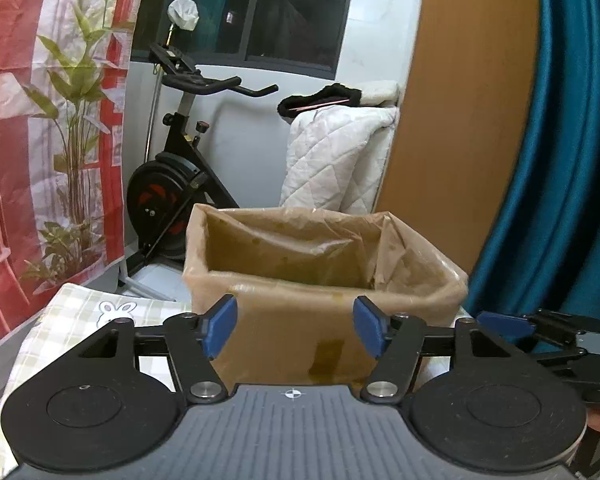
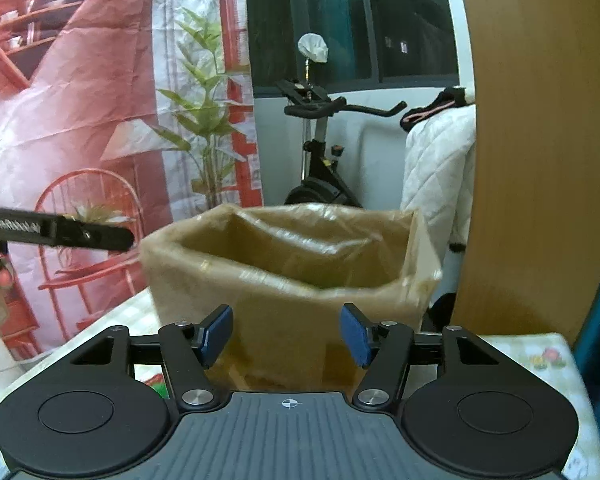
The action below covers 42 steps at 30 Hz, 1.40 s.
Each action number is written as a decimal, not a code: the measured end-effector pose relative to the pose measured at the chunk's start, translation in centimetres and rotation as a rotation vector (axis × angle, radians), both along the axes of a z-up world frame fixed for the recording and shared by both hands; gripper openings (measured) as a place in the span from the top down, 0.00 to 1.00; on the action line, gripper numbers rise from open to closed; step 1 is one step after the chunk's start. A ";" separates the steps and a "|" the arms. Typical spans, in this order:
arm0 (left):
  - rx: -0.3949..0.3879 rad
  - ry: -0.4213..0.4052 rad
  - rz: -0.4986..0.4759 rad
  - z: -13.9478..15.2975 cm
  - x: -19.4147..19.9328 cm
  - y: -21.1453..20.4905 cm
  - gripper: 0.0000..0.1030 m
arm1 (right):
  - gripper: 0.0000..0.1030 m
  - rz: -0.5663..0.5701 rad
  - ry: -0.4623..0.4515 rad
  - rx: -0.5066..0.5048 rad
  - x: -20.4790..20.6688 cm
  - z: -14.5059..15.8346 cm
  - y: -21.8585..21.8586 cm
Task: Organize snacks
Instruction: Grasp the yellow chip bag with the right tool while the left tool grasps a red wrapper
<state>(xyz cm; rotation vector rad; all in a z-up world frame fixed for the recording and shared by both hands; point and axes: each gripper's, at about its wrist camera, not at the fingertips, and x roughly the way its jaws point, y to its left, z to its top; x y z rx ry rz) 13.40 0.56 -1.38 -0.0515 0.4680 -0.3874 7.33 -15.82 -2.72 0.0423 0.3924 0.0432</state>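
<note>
A cardboard box lined with a clear plastic bag (image 1: pixel 324 280) stands on the table right ahead; it also shows in the right wrist view (image 2: pixel 288 276). Its inside looks empty from here. No snacks show in either view. My left gripper (image 1: pixel 296 330) is open and empty, with its blue pads in front of the box's near wall. My right gripper (image 2: pixel 286 336) is open and empty, also facing the box. The right gripper shows at the right edge of the left wrist view (image 1: pixel 540 332). The left gripper shows at the left edge of the right wrist view (image 2: pixel 56 232).
The table has a checked cloth (image 1: pixel 76 312). Behind the box stand an exercise bike (image 1: pixel 180 184), a white quilt (image 1: pixel 336 152), a wooden panel (image 1: pixel 460 100) and a teal curtain (image 1: pixel 560 140). A red printed backdrop (image 2: pixel 80 100) hangs at the left.
</note>
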 end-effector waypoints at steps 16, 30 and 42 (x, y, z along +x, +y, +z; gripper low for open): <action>-0.014 0.073 0.068 -5.9 -7.0 4.9 0.35 | 0.39 -0.015 0.162 0.065 -8.0 -8.0 3.4; 0.036 0.115 0.054 -9.7 -8.3 3.3 0.35 | 0.15 -0.012 0.300 0.046 -7.7 -11.7 5.6; 0.017 0.138 0.047 -10.7 -8.3 3.5 0.35 | 0.22 -0.219 0.419 0.516 -6.9 -14.9 -0.2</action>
